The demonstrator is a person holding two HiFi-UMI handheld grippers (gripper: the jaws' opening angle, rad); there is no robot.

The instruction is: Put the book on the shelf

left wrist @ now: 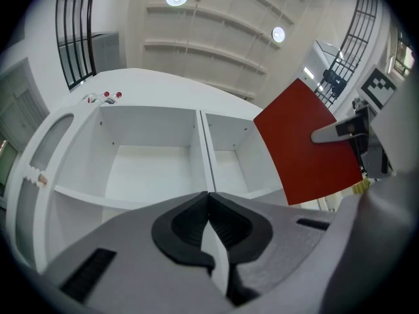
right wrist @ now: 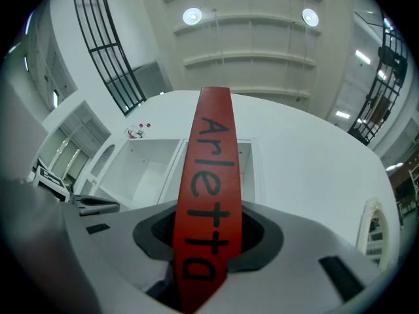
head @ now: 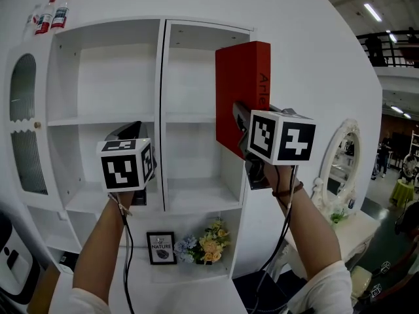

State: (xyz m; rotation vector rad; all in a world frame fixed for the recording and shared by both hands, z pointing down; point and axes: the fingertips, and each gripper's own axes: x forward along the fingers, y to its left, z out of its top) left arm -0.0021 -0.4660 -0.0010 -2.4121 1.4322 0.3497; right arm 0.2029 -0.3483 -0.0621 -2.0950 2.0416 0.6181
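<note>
In the upper centre of the head view, the right gripper [head: 241,131] clamps the lower end of the red book [head: 241,90]. The book overlaps the right side wall of the white shelf unit [head: 162,103], and the upper right compartment [head: 193,77] lies open just left of it. The book stands upright with its long axis vertical and its lettered spine turned right, while the left gripper [head: 133,131], lower left of centre, has its jaws pressed together on nothing.
</note>
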